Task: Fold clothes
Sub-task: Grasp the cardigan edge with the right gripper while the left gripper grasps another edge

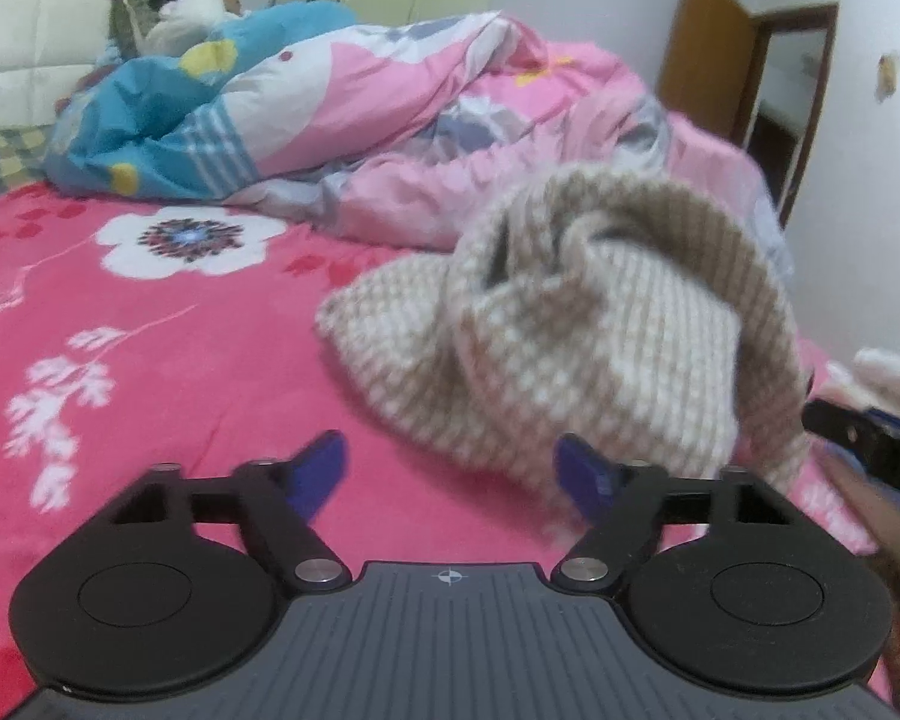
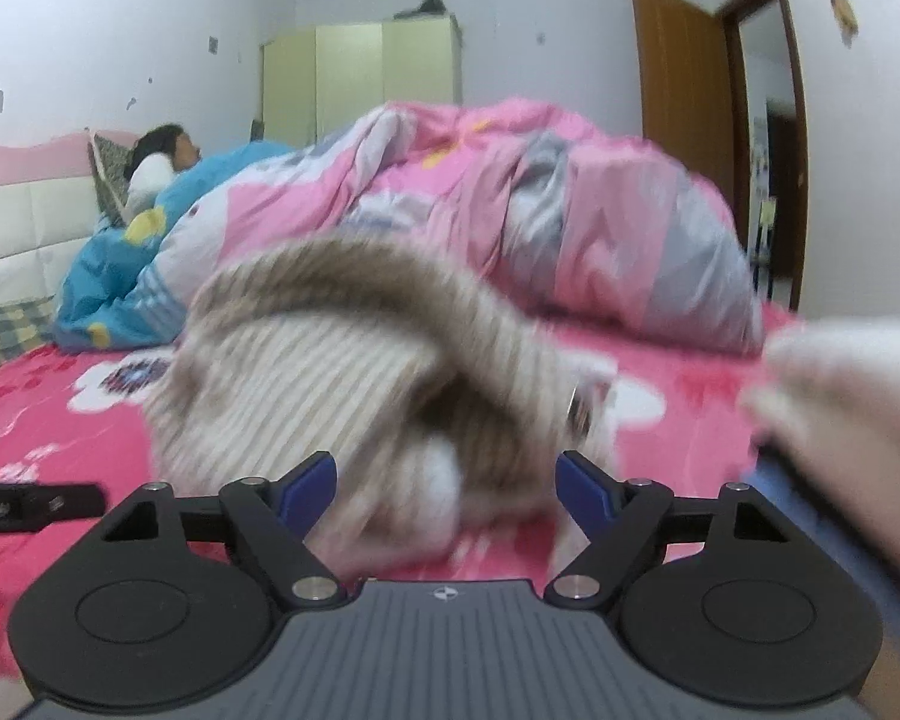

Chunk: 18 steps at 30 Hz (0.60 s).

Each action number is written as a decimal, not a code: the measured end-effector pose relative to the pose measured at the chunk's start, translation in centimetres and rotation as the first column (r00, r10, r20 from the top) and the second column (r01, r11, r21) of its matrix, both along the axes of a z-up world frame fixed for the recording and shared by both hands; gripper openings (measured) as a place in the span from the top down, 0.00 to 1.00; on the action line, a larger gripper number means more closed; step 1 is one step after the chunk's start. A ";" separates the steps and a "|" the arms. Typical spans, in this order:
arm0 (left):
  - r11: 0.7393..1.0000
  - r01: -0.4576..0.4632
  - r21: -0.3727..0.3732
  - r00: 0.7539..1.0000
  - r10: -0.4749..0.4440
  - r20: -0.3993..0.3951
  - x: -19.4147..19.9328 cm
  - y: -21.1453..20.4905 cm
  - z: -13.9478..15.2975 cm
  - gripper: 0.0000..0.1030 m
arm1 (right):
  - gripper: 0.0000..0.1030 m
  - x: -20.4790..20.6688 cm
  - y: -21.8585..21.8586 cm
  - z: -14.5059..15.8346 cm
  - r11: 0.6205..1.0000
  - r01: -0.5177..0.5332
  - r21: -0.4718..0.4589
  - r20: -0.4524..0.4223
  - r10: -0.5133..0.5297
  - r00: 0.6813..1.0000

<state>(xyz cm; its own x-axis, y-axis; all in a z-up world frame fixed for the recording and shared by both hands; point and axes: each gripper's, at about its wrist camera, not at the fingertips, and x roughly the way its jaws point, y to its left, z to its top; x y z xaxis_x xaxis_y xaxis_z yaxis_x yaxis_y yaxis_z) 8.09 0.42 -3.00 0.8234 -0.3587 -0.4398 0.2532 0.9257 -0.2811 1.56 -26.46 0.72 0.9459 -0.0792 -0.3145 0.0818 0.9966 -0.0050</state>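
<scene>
1. Step, as I judge it: opening approach. Knitted sweater (image 1: 570, 324) lies bunched on the pink bedsheet (image 1: 150, 360), unfolded.
2. My left gripper (image 1: 450, 474): jaws spread, nothing between; sweater just ahead, right of centre.
3. My right gripper (image 2: 447, 483): jaws spread; sweater directly ahead, blurred, not pinched.
4. Next, probably: find two edges, pinch, spread flat. Bunched knit hides hems; quilt (image 1: 390, 108) beyond.
</scene>
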 end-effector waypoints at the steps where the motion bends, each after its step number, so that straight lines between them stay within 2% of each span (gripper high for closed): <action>1: 0.999 0.020 -0.032 1.000 -0.020 0.011 0.4 0.0 0.3 0.34 | 0.19 1.0 -0.3 0.7 0.999 0.003 -0.033 0.021 -0.003 1.000; 3: 0.997 0.059 -0.058 0.997 -0.056 0.050 1.0 -0.5 1.0 0.35 | 0.21 3.0 -0.9 1.8 0.995 0.005 -0.095 0.056 0.000 0.998; 5: 0.995 0.094 -0.044 0.991 -0.089 0.098 1.6 -1.7 2.0 0.35 | 0.23 5.4 -1.5 2.6 0.990 -0.004 -0.140 0.062 0.013 0.998; 7: 0.995 0.096 0.012 0.988 -0.097 0.120 2.5 -3.4 2.5 0.38 | 0.26 8.2 -2.1 2.9 0.988 -0.035 -0.150 0.008 0.036 0.999; 8: 0.995 0.090 0.035 0.987 -0.094 0.129 3.1 -4.3 2.6 0.40 | 0.31 9.4 -2.2 2.6 0.987 -0.050 -0.152 -0.026 0.046 0.999; 9: 0.996 0.085 0.040 0.988 -0.089 0.124 3.9 -4.9 2.5 0.45 | 0.35 10.6 -2.3 2.4 0.986 -0.064 -0.153 -0.060 0.056 0.997; 10: 0.996 0.080 0.043 0.990 -0.084 0.117 4.7 -5.4 2.4 0.50 | 0.45 11.7 -2.3 2.0 0.986 -0.074 -0.151 -0.095 0.060 0.994; 11: 0.996 0.075 0.046 0.991 -0.079 0.109 5.5 -5.9 2.3 0.53 | 0.63 12.2 -2.3 1.8 0.987 -0.081 -0.140 -0.115 0.065 0.991; 13: 0.997 0.056 0.048 0.994 -0.060 0.091 7.0 -6.6 1.9 0.71 | 0.85 12.9 -2.2 1.5 0.989 -0.093 -0.113 -0.147 0.076 0.986; 14: 0.998 0.047 0.043 0.995 -0.050 0.083 7.2 -6.4 1.9 0.72 | 0.92 12.5 -2.0 1.7 0.990 -0.093 -0.102 -0.128 0.079 0.989; 16: 0.999 0.029 0.033 0.997 -0.031 0.067 7.4 -6.1 2.1 0.86 | 0.94 11.3 -1.7 2.3 0.993 -0.089 -0.083 -0.072 0.083 0.994; 18: 1.000 0.015 0.007 0.997 -0.015 0.071 6.8 -5.3 2.5 0.94 | 0.95 9.7 -1.2 3.3 0.992 -0.091 -0.082 -0.017 0.089 0.996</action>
<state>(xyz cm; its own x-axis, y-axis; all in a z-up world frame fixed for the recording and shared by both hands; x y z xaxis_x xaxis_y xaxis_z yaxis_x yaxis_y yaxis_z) 14.92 -4.85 -0.53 0.8472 -0.3689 -0.3824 0.2865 0.9233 -0.2559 11.26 -27.65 4.03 0.9461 -0.0202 -0.3231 -0.0089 0.9960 -0.0884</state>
